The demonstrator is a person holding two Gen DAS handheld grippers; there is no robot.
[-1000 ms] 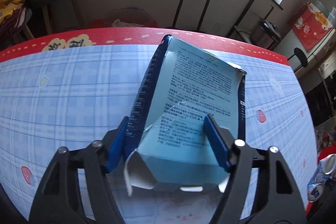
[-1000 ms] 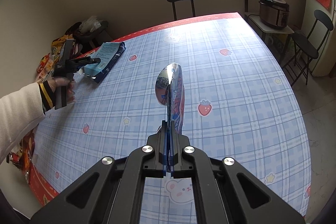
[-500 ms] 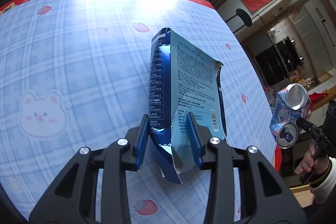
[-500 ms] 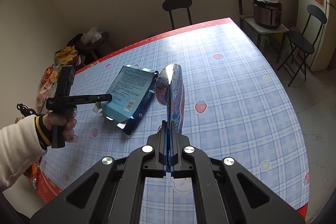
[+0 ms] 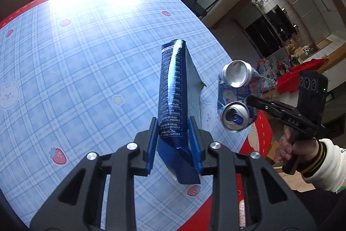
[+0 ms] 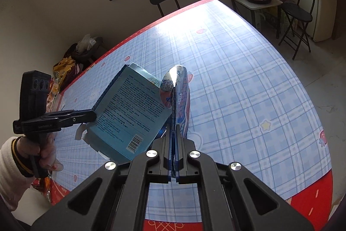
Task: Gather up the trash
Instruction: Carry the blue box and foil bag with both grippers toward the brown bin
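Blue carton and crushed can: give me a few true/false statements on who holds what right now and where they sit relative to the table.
1. The left hand-held gripper is closed on the blue carton. True; its jaws have just been closing, with the carton between them.
2. The carton lies flat on the table. False: it is lifted clear of the tablecloth.
3. The right hand-held gripper clamps a flattened can. True.
4. The can stands upright, undented. False: it is crushed, folded so both ends face the left wrist camera.
5. The right hand-held gripper's jaws are wide open. False: they are shut on the can.
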